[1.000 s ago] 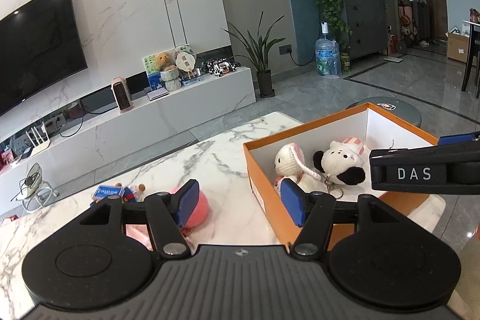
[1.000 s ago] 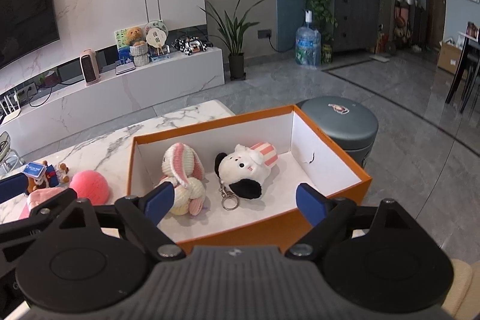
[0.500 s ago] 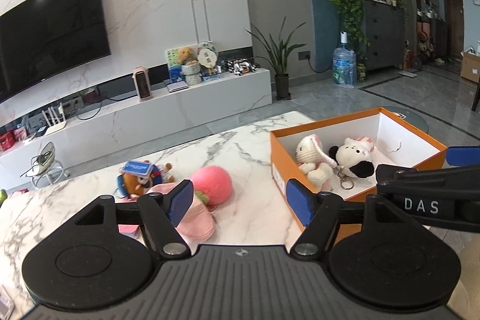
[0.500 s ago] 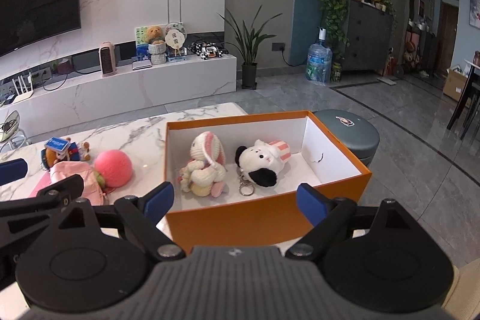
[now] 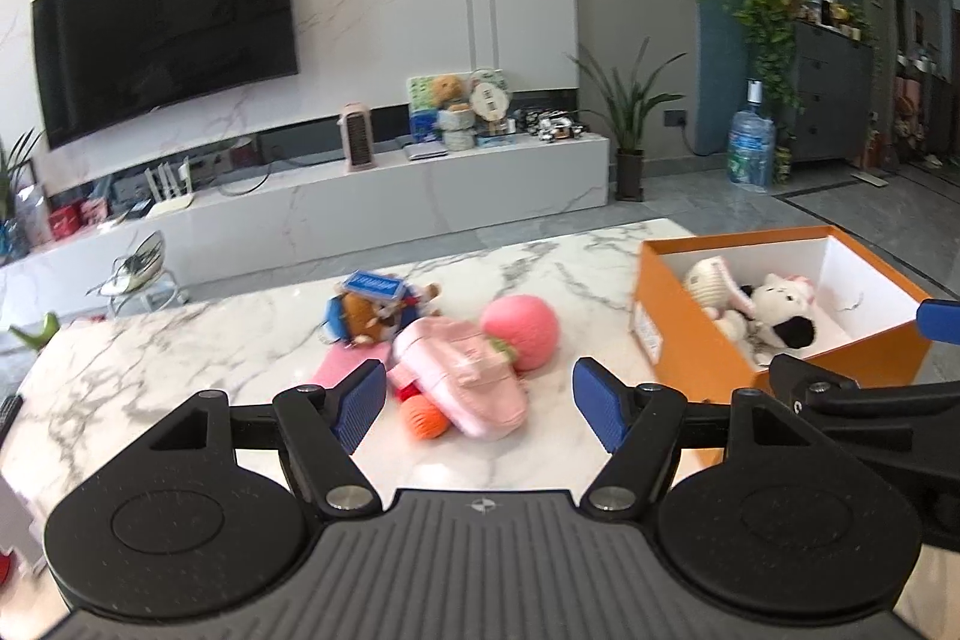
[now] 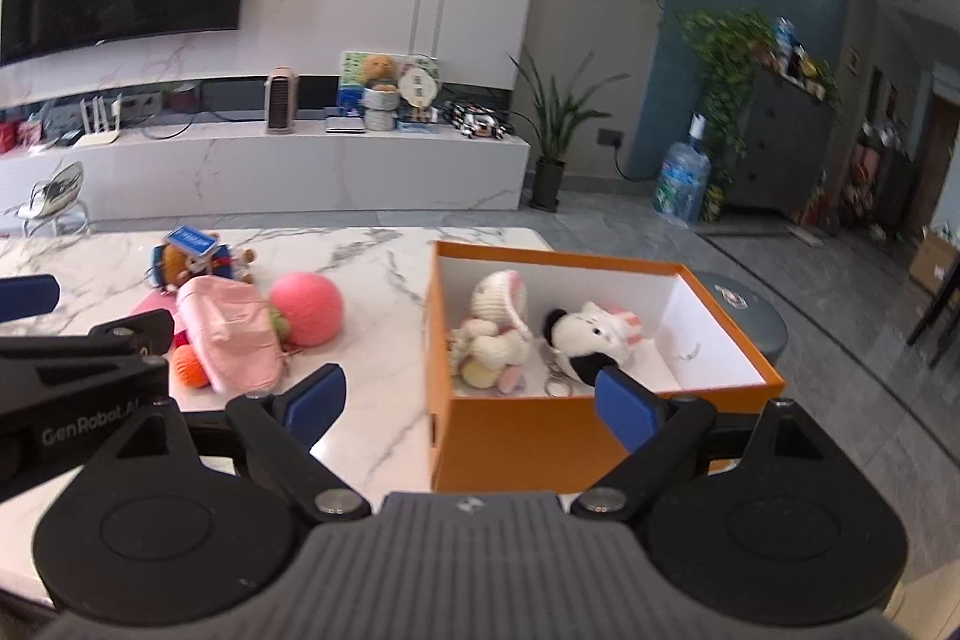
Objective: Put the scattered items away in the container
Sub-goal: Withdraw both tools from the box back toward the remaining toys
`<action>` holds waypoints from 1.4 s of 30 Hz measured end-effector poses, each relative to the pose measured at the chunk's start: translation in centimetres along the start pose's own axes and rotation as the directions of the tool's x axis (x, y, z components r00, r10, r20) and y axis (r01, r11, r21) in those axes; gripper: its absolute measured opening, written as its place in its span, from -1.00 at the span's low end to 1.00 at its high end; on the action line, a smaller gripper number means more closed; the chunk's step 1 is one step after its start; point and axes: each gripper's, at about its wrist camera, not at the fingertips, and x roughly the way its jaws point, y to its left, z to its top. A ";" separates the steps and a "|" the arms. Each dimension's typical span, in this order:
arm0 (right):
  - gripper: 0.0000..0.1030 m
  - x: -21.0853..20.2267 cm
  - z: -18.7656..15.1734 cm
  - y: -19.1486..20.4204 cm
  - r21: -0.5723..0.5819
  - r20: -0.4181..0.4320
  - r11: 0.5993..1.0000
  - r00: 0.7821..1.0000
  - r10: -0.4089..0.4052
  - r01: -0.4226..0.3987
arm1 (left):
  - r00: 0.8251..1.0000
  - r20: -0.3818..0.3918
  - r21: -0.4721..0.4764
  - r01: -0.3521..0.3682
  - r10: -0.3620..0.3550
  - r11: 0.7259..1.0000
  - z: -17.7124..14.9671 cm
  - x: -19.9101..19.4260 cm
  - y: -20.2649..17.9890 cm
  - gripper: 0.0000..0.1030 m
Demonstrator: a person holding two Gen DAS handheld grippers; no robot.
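Here, the left gripper (image 5: 479, 403) and right gripper (image 6: 465, 400) both hang wide open and empty above the marble surface (image 5: 180, 358), pink toys (image 5: 462, 376) beside an orange box (image 6: 576, 436).

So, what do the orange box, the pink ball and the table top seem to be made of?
The orange box looks like matte cardboard: thin straight walls, white inside, a printed label on one side. The pink ball seems soft plush or yarn, as its surface is fuzzy and dull. The table top looks like polished marble or an imitation of it: white with grey veins and a light sheen.
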 end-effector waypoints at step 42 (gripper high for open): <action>0.82 12.1 -3.1 14.8 -0.306 -0.100 0.939 0.986 0.132 -0.157 | 0.972 -0.224 -0.215 -0.123 0.074 0.969 -7.1 11.8 11.9 0.60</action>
